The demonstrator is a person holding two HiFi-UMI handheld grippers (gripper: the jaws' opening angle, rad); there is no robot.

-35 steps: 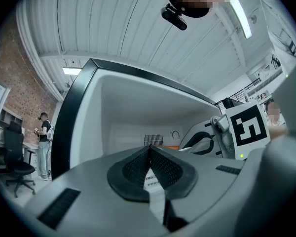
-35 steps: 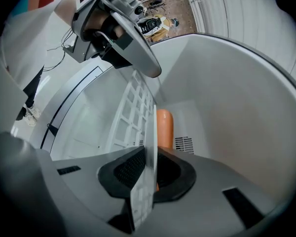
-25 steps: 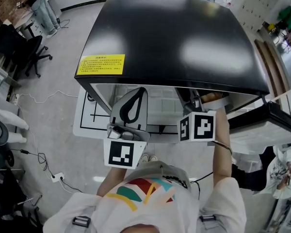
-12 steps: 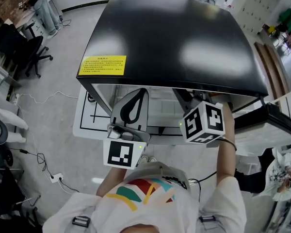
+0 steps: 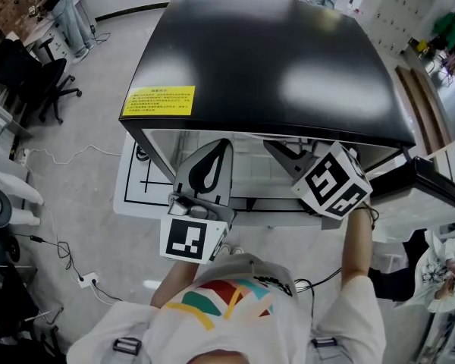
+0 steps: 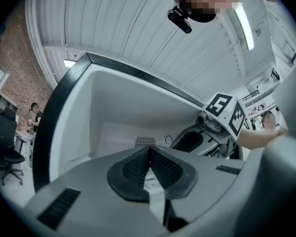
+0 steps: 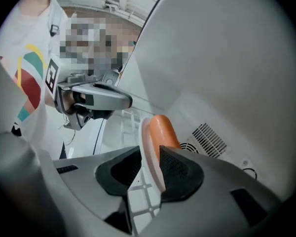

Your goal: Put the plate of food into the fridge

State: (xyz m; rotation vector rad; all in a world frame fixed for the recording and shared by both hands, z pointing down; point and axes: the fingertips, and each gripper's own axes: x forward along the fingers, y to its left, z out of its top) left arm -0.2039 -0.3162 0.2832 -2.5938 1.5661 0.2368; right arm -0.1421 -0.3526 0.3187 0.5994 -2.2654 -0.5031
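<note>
**One plate, one sausage, inside the fridge**

The black-topped fridge stands with its white compartment open and one yellow label on its lid. Two grippers are at its opening. The right gripper reaches into the fridge. Its jaws have just been opening and now stand apart, with a gap beside the left pad. Between them is the rim of the single white plate, which carries one orange sausage and sits over the fridge's white shelf grid. The left gripper is at the fridge's front edge, its jaws together on nothing.
</note>
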